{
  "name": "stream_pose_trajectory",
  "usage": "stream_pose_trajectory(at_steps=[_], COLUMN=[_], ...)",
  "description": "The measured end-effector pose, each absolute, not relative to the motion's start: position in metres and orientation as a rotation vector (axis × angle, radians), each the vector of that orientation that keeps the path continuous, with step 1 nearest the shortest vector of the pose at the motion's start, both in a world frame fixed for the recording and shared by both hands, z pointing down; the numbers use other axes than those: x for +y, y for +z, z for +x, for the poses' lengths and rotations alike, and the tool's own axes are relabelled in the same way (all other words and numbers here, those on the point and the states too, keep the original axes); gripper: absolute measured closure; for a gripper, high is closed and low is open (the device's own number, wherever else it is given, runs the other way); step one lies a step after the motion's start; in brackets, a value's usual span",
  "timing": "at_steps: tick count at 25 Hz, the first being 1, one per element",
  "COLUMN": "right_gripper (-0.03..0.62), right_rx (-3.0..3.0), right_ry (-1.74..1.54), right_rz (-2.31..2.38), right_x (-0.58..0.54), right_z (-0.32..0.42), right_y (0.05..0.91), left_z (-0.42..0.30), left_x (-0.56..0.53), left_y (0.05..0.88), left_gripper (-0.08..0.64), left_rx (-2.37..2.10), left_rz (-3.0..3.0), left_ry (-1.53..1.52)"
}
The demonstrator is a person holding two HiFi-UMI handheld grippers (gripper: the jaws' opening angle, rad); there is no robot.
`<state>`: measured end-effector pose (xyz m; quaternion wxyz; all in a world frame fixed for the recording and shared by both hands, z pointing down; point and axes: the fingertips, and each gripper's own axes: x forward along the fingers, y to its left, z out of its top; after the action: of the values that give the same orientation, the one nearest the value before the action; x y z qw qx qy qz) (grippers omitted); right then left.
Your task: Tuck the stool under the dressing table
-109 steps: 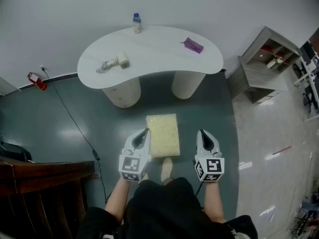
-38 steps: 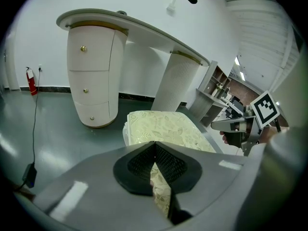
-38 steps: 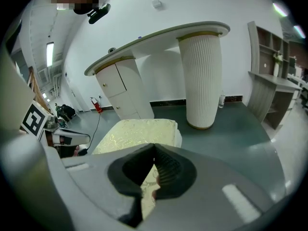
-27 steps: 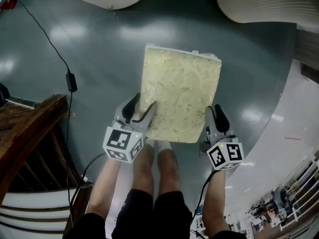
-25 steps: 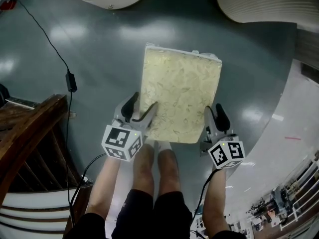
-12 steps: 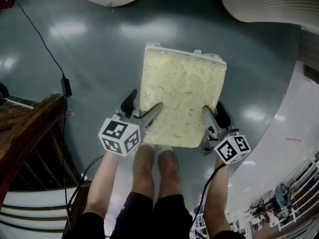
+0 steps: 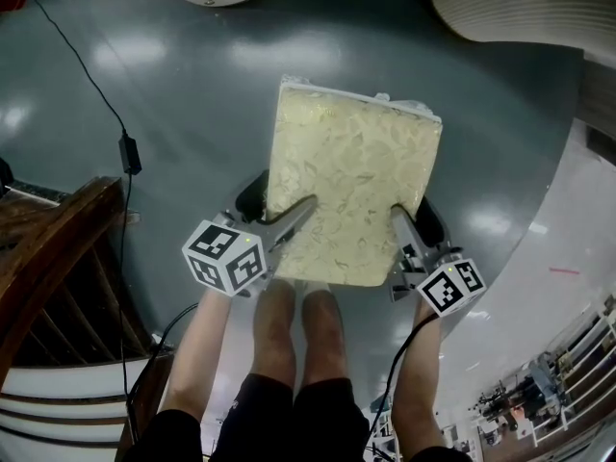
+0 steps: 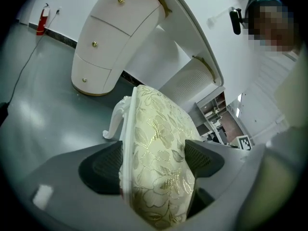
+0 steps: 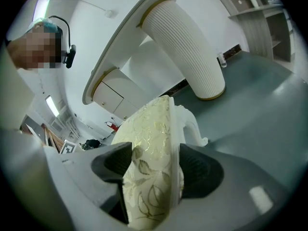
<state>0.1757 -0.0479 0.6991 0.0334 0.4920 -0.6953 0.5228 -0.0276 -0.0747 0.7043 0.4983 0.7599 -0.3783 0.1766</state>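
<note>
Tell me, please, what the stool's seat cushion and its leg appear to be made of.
Seat cushion: woven fabric, probably brocade, cream with a glossy gold leaf pattern that catches the light. Leg: smooth, glossy white, curved with a carved look; painted wood or moulded plastic, I cannot tell which.

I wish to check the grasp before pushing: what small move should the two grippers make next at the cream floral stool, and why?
Probably close both. The fingers of the left gripper and right gripper have just been opening and now straddle the seat of the cream floral cushioned stool, not yet squeezing it.
</note>
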Motion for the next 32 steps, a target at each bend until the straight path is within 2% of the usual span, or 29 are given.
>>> stream_pose_trajectory(at_steps=[17,32], right_gripper=[0.290,0.290], right_rx=[-2.209,-2.220], right_ry=[1.699,1.621], right_rz=[1.493,1.527], right_x=[-0.0479,-0.0495], right_z=[0.1763,0.1755], right_y=[0.7018,0.7002], left_z=[-0.0259,-0.0252], left_x=[-0.0737,-0.0746], left_y=[0.7099,0.7069], left_gripper=[0.138,0.144], left_rx=[-0.881,-0.908], left_rz=[1.807,1.865], left_ry=[0.365,0.366])
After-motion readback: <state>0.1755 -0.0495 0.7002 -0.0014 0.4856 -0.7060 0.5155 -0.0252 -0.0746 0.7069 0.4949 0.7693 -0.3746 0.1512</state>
